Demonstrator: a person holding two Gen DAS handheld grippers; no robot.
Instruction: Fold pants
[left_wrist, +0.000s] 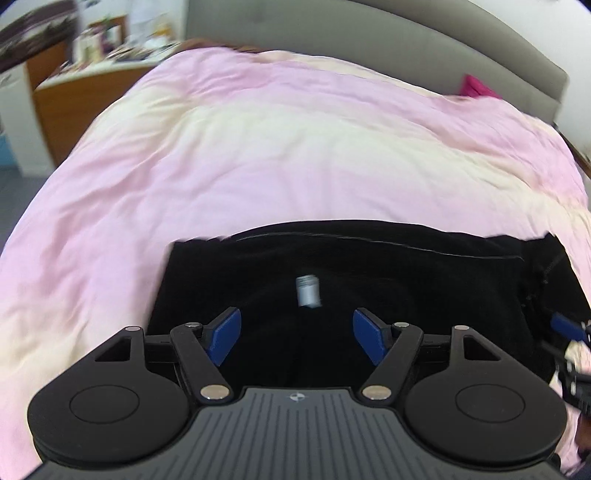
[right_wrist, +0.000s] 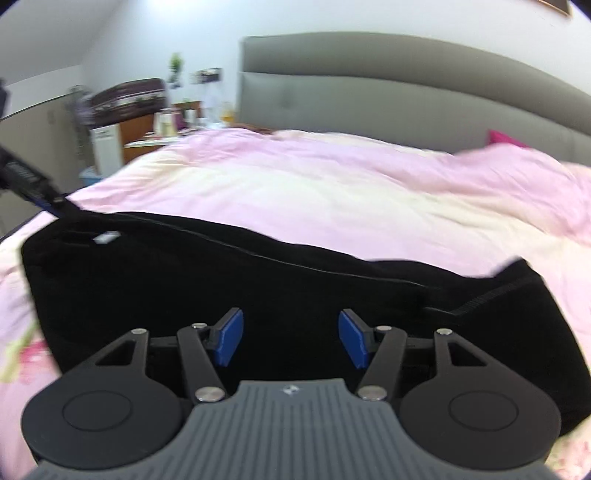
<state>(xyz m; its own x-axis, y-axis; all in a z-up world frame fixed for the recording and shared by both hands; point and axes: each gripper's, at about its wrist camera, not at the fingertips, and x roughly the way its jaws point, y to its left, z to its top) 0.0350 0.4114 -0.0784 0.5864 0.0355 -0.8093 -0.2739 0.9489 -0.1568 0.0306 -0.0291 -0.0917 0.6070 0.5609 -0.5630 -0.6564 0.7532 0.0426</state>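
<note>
Black pants (left_wrist: 369, 266) lie flat on a pink and cream duvet (left_wrist: 258, 155), with a small grey label (left_wrist: 308, 291) on them. My left gripper (left_wrist: 297, 336) hovers open and empty just above the pants, the label straight ahead of its blue pads. My right gripper (right_wrist: 291, 338) is open and empty over the same pants (right_wrist: 221, 280), whose elastic waistband (right_wrist: 495, 295) runs to the right. The left gripper also shows in the right wrist view (right_wrist: 55, 201) at the pants' far left corner. The right gripper's blue pad shows in the left wrist view (left_wrist: 567, 326) at the right edge.
A grey padded headboard (right_wrist: 406, 81) stands behind the bed. A wooden bedside cabinet (left_wrist: 70, 107) with cluttered items is at the far left. A magenta cushion (right_wrist: 504, 139) lies by the headboard. The duvet (right_wrist: 332, 192) spreads beyond the pants.
</note>
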